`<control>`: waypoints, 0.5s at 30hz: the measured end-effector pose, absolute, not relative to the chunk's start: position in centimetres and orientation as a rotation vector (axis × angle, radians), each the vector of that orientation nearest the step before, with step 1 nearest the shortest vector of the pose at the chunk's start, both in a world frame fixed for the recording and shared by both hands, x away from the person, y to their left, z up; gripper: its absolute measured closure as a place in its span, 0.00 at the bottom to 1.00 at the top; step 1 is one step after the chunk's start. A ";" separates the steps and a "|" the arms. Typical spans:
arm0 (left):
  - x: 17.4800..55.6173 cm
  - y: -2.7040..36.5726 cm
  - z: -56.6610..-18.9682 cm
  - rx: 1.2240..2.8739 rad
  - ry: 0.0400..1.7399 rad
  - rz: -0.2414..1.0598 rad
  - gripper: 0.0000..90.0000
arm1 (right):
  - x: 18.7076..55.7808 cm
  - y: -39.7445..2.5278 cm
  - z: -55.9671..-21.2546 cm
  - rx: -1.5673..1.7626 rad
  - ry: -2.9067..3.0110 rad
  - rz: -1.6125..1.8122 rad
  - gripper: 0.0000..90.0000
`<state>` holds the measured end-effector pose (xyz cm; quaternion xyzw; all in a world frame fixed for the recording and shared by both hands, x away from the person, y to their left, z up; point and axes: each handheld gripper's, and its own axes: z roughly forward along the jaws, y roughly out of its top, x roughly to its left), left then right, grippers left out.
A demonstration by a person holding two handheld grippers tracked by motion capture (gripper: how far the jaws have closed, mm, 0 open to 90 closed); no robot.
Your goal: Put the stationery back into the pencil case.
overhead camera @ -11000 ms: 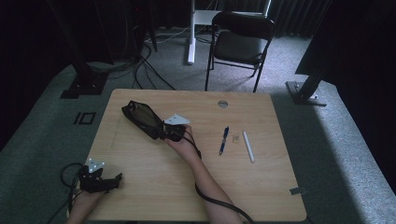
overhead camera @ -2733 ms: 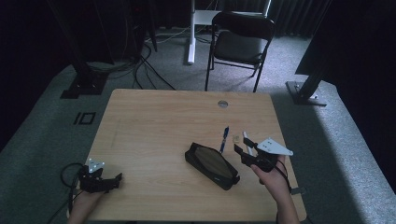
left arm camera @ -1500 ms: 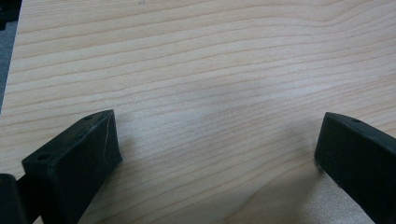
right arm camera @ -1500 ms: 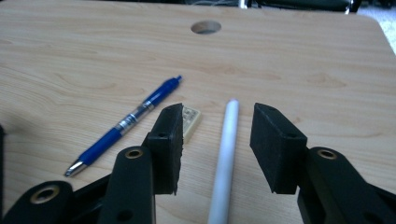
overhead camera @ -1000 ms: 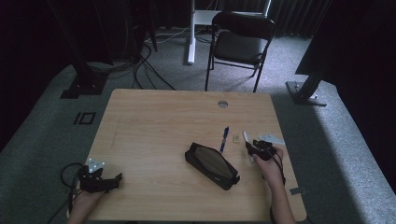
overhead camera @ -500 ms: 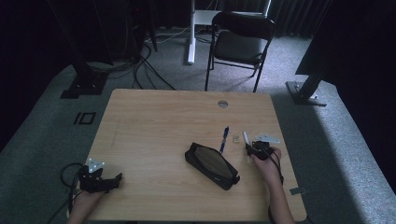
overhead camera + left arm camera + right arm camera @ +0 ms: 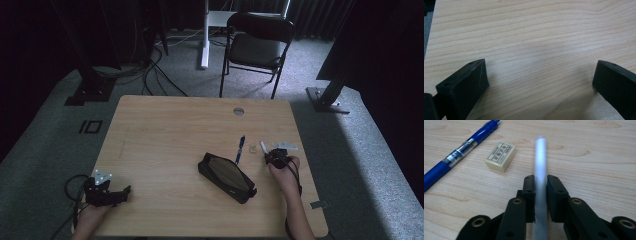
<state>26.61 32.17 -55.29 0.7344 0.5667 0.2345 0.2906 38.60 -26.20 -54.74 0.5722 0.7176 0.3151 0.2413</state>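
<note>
The right gripper (image 7: 540, 181) is clenched on a white stick (image 7: 540, 170) near the eraser (image 7: 500, 156) — a thin hold (blurred), so it could slip or swing while heading to the pouch (image 7: 227, 176).

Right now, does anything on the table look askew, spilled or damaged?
Nothing stands out. The black pencil case lies closed at an angle, the blue pen and eraser lie intact beside it, and the right gripper is shut on a white stick.
</note>
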 end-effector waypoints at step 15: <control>26.6 32.2 -55.3 1.959 1.512 0.625 0.00 | 38.4 -27.3 -53.3 1.656 1.866 0.917 0.87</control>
